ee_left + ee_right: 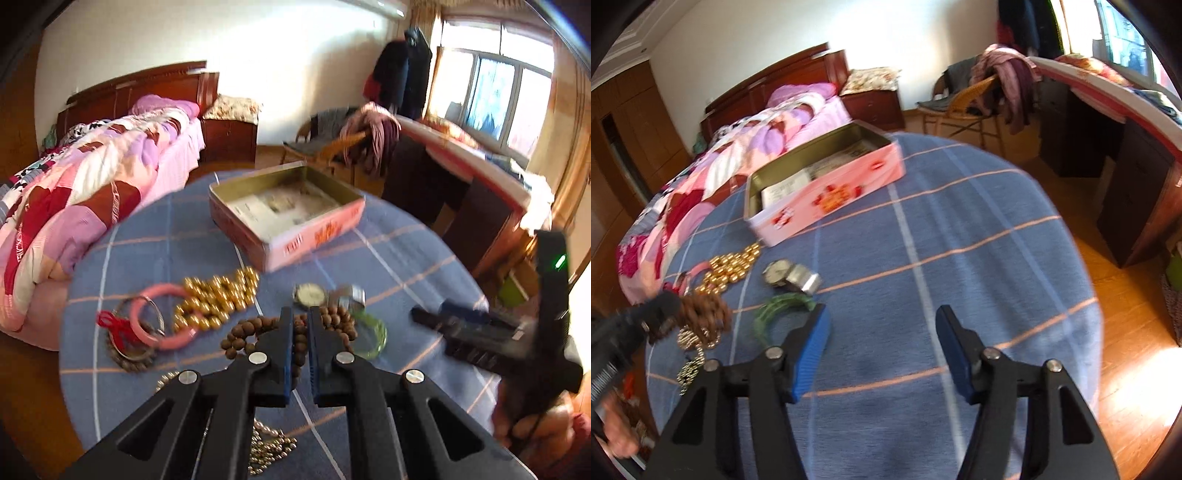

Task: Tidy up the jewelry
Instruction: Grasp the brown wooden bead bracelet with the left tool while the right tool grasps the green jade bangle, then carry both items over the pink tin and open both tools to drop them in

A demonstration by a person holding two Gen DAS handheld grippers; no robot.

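Observation:
My left gripper (301, 317) is shut on a brown wooden bead bracelet (243, 332), which hangs bunched from it in the right wrist view (705, 314). An open pink tin box (317, 232) stands at the far side of the table (827, 195). A gold bead string (218, 295), a pink bangle (159, 317), a wristwatch (314, 295) and a green bangle (373, 332) lie on the blue checked cloth (923, 258). My right gripper (882, 325) is open and empty over bare cloth, right of the green bangle (783, 306).
A small-bead chain (266, 443) lies near the front edge. A metal ring with red ribbon (118, 325) lies under the pink bangle. A bed (74, 192) stands to the left, a chair (964, 107) and a desk (1108, 122) beyond the table.

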